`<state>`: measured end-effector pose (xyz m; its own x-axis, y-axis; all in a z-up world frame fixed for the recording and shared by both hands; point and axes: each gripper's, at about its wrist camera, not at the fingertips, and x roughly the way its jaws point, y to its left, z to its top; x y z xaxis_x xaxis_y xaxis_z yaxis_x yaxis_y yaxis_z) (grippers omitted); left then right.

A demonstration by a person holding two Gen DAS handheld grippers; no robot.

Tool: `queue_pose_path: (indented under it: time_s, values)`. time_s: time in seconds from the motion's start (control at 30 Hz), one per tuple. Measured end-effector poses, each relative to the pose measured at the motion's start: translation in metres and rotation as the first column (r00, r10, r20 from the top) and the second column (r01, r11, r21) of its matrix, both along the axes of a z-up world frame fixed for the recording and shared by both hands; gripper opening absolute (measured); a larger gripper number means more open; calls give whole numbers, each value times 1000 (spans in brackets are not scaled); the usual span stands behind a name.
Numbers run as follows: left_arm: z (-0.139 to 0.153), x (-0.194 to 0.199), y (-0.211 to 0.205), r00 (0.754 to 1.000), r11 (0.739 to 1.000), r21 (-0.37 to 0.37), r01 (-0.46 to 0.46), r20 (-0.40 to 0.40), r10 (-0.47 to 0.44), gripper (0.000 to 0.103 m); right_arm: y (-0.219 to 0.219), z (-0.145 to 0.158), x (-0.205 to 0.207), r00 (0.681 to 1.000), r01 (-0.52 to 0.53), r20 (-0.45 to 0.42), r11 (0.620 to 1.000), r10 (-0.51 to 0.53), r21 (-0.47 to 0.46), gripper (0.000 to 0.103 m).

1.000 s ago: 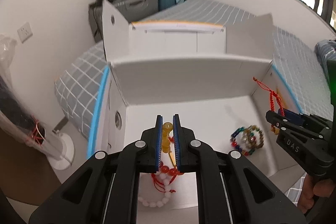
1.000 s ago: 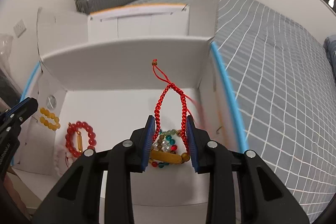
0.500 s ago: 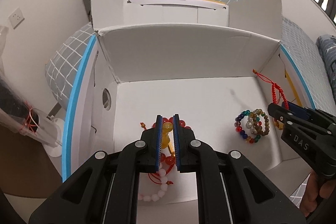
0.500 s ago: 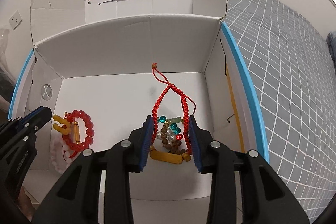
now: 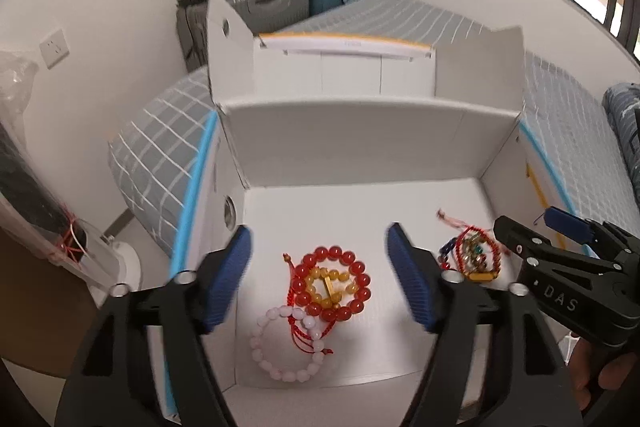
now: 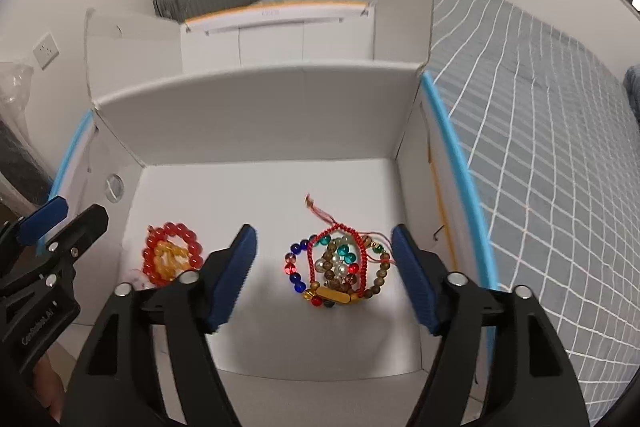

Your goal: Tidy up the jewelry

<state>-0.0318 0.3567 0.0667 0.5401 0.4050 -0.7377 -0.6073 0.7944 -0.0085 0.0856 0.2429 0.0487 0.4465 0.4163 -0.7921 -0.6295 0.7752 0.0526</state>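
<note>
Two piles, left wrist view: near the front-left corner of the open white cardboard box (image 5: 360,147), a small yellow bead bracelet (image 5: 326,286) is seen inside a red round-bead bracelet (image 5: 332,283), overlapping a pale pink bead bracelet (image 5: 286,345).
Left gripper (image 5: 320,279): blue-padded jaws spread wide above that pile, nothing held.
Right wrist view: toward the front-right corner, a red braided cord bracelet (image 6: 339,259) is laid over a multicoloured bead bracelet (image 6: 320,267) and a brown bead bracelet (image 6: 380,273).
Right gripper (image 6: 324,273): jaws wide, empty, poised over that pile.
Step judged: both drops appear finished.
Next move: withdrawal of both grippers is called for, without snagging cords.
</note>
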Motion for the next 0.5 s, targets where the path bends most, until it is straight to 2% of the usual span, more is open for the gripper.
queue_pose_path:
  time_s: [0.03, 0.17, 0.27, 0.5]
  values:
    - [3, -2, -2, 1000, 1000, 10, -1, 7, 1, 81, -5, 5, -5, 1000, 2, 19, 1000, -2, 16, 77]
    - [15, -13, -14, 999, 999, 53, -7, 39, 5, 90, -21, 21, -19, 997, 14, 71, 999, -16, 38, 81]
    - [23, -24, -23, 998, 997, 75, -1, 68, -5, 95, -38, 33, -33, 994, 21, 107, 996, -30, 85, 88]
    - [19, -55, -44, 996, 995, 97, 14, 91, -23, 97, -78, 42, -74, 984, 25, 170, 989, -50, 144, 93]
